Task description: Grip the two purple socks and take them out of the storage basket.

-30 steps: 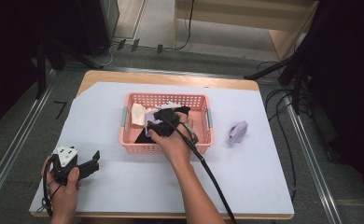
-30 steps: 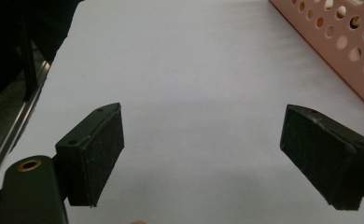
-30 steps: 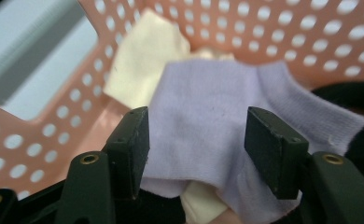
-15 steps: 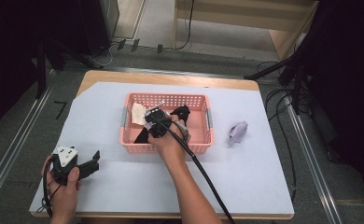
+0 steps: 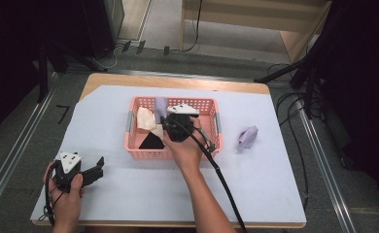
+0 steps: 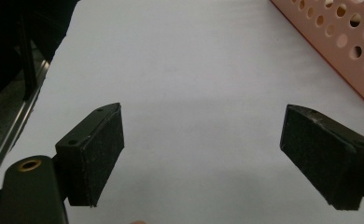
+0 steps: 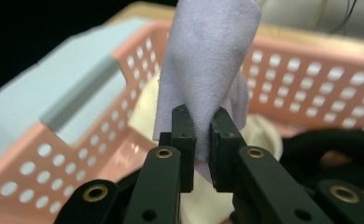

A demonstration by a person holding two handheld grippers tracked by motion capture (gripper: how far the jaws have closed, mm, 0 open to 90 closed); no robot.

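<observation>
right gripper view shows us a lilac cloth (image 7: 207, 70) pinched between the jaws of the right gripper (image 7: 201, 140), which have just been closing, and lifted above the pink basket (image 7: 77, 154) with cream and black cloths beneath. from the high view we see the left gripper (image 5: 96, 171), jaws apart, on the counter (image 5: 129, 194), and a second lilac cloth (image 5: 248, 137) right of the basket.

A white-covered table (image 5: 129, 204) bears a pink basket (image 5: 216, 127) and a lilac cloth (image 5: 248, 137).

Lilac sock (image 7: 207, 70) — pink perforated basket (image 5: 139, 151) — cream cloth (image 5: 146, 119), black cloth (image 5: 151, 141).
</observation>
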